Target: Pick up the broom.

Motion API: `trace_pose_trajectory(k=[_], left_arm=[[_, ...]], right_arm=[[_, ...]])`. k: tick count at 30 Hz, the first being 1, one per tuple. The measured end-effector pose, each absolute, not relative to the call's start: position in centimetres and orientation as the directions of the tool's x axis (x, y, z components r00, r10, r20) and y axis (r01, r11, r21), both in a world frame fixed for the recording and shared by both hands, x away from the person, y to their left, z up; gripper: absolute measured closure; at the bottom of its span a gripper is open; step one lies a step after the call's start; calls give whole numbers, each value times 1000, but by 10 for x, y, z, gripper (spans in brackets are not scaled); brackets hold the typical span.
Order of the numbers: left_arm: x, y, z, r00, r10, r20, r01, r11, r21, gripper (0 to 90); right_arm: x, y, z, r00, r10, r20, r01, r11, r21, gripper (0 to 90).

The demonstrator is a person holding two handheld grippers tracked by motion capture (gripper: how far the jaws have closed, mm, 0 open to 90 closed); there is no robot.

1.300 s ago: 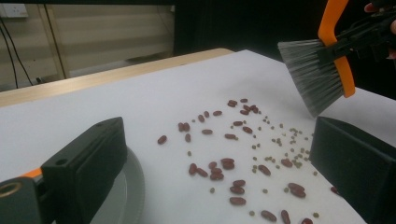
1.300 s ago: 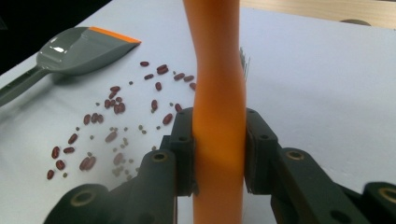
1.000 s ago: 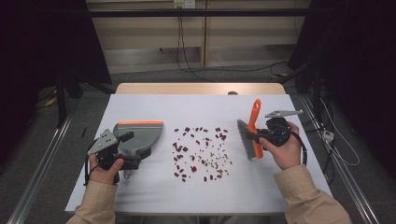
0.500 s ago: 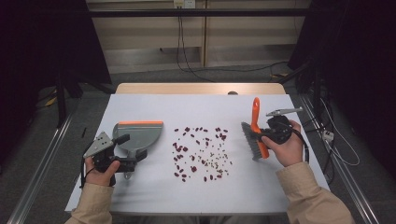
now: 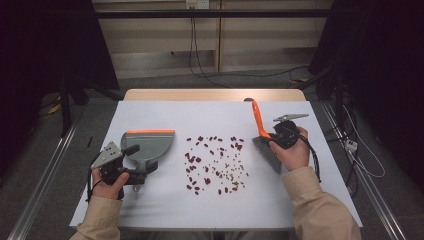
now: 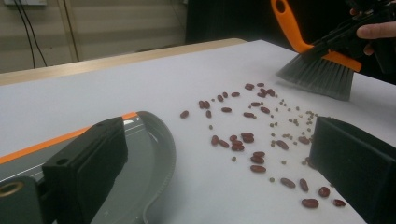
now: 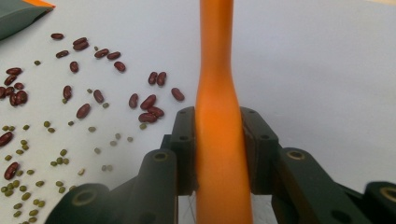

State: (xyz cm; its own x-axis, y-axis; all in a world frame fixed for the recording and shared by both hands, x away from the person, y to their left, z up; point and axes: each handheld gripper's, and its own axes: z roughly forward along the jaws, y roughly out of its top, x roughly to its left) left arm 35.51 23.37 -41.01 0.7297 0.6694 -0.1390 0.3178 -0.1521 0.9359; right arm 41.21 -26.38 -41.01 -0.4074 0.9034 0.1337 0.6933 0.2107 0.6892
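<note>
Nothing is swept yet: the red beans and green peas point(image 5: 216, 162) lie scattered between the dustpan point(image 5: 147, 146), whose handle the left gripper point(image 5: 131, 169) seems to clamp, and the hand brush point(image 5: 264, 141), clamped in the right gripper point(image 7: 218, 149).

The table point(image 5: 150, 115) is evenly lit from above, its white top bright without glare, while the room to the left and right falls into near black. Soft, short shadows lie under the dustpan point(image 5: 147, 150) and beside the beans point(image 5: 215, 162). The high view is sharp but slightly grainy. In the left gripper view the near jaws are blurred and the far wall soft. In the right gripper view the brush point(image 7: 217, 116) handle is out of focus.
</note>
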Motion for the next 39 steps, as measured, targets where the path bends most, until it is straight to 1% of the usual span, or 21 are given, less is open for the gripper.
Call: trace_pose_trajectory(k=[6, 8, 16, 18, 20, 21, 23, 25, 30, 34, 39], left_arm=[[356, 234, -412, 729, 671, -137, 321, -158, 934, 42], [356, 234, -412, 730, 670, -136, 322, -162, 933, 42], [355, 235, -413, 729, 671, -135, 321, -162, 933, 42], [355, 236, -413, 727, 673, -140, 324, -157, 933, 42], [355, 236, -413, 724, 675, -141, 326, -155, 933, 42], [355, 236, -414, 723, 676, -142, 327, -153, 933, 42], [355, 236, -414, 724, 675, -141, 327, -156, 932, 42], [355, 236, -414, 724, 676, -139, 328, -159, 931, 42], [355, 236, -414, 723, 676, -141, 328, -157, 931, 42], [356, 237, -415, 724, 676, -140, 330, -161, 930, 42], [356, 237, -415, 724, 675, -140, 331, -162, 930, 43]], right_arm=[[413, -259, -413, -417, 904, 97, 691, 247, 679, 696], [413, -260, -414, -415, 904, 103, 694, 242, 678, 689], [400, -267, -410, -451, 888, 91, 672, 271, 690, 596], [395, -270, -410, -453, 883, 119, 680, 257, 686, 574], [390, -273, -413, -457, 878, 143, 688, 247, 682, 610], [388, -275, -414, -451, 880, 149, 696, 243, 676, 608], [385, -278, -418, -444, 874, 199, 711, 209, 672, 672], [384, -280, -420, -438, 877, 197, 707, 200, 679, 689], [384, -279, -420, -423, 889, 177, 703, 198, 683, 703], [383, -275, -419, -436, 887, 154, 696, 224, 682, 707], [382, -275, -418, -429, 889, 161, 695, 211, 688, 710]])
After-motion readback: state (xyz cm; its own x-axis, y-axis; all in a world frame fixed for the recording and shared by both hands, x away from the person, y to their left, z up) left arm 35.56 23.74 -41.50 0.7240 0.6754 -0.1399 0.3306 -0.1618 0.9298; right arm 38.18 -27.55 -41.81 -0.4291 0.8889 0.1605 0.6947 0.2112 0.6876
